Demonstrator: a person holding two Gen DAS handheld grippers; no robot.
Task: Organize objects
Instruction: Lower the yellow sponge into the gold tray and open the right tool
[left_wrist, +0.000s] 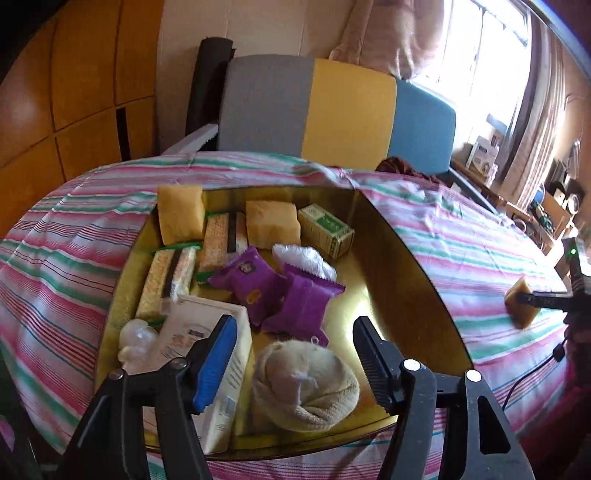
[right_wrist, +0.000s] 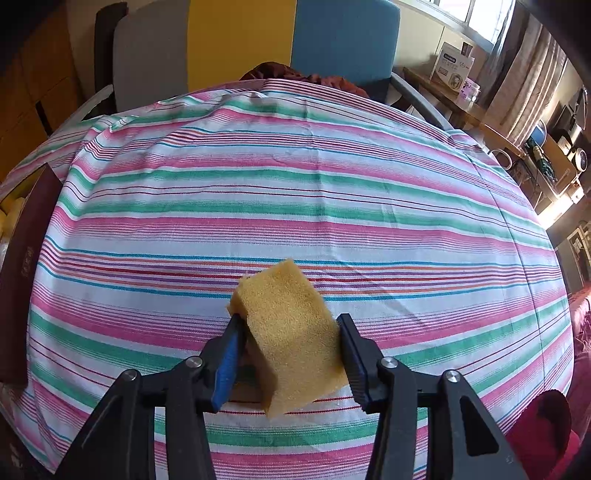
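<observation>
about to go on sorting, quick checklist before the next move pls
1. Right gripper grips the sponge: ok, pads press both sides.
2. Left gripper empty: ok, jaws open, nothing clamped.
3. Rolled sock sits between the left jaws: ok, untouched.
4. Free floor in the gold box: ok, bare patch on its right side.
5. Striped cloth ahead of the sponge: ok.
6. Sponge touching the cloth: cannot tell.

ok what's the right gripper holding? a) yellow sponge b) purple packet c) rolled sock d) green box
a, the right gripper is closed on a yellow sponge above the striped cloth.
</observation>
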